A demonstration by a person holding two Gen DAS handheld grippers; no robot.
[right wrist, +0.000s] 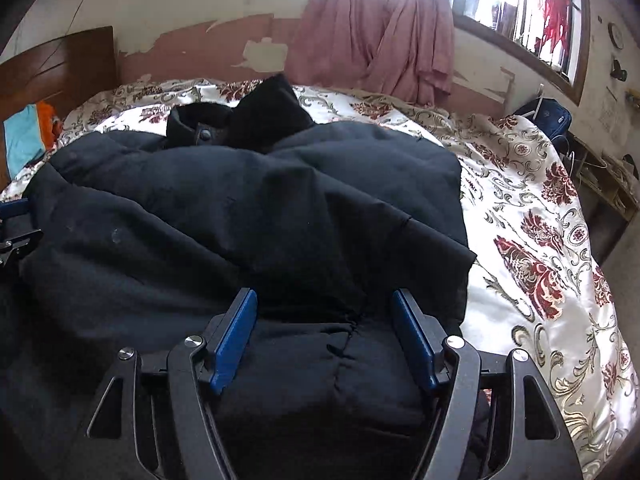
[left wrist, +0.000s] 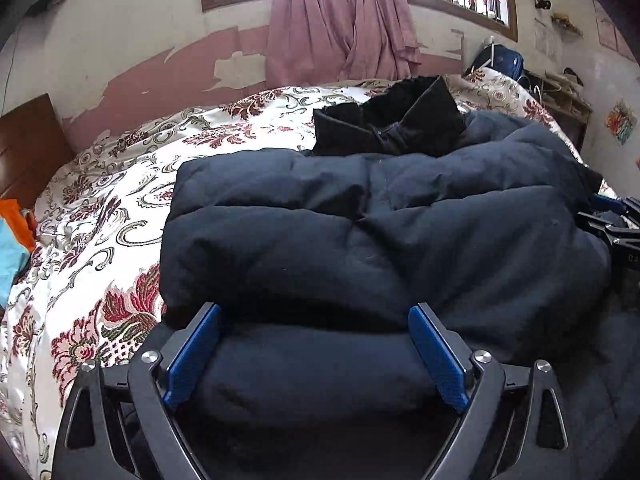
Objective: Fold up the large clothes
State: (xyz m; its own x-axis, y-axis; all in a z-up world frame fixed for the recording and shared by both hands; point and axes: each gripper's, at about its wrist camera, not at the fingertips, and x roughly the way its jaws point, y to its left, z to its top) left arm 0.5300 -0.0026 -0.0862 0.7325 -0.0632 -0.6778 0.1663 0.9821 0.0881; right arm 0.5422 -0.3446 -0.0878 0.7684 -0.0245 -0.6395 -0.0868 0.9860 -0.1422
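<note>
A large dark navy puffer jacket [left wrist: 380, 232] lies on the bed, its black collar [left wrist: 392, 120] at the far end. My left gripper [left wrist: 316, 316] has its blue pads spread wide with the jacket's near hem bunched between them. The jacket also fills the right wrist view [right wrist: 240, 220], collar [right wrist: 240, 120] at the back. My right gripper [right wrist: 324, 304] is also open, jaws apart around a thick fold of the hem. The right gripper shows at the right edge of the left wrist view [left wrist: 616, 232].
The bed has a white floral cover [left wrist: 112, 208] [right wrist: 540, 248]. A wooden headboard [left wrist: 28, 144] is at the left, with orange and blue cloth [left wrist: 12, 240] beside it. Pink curtains [left wrist: 340, 28] hang on the far wall. Shelves [right wrist: 608, 188] stand at the right.
</note>
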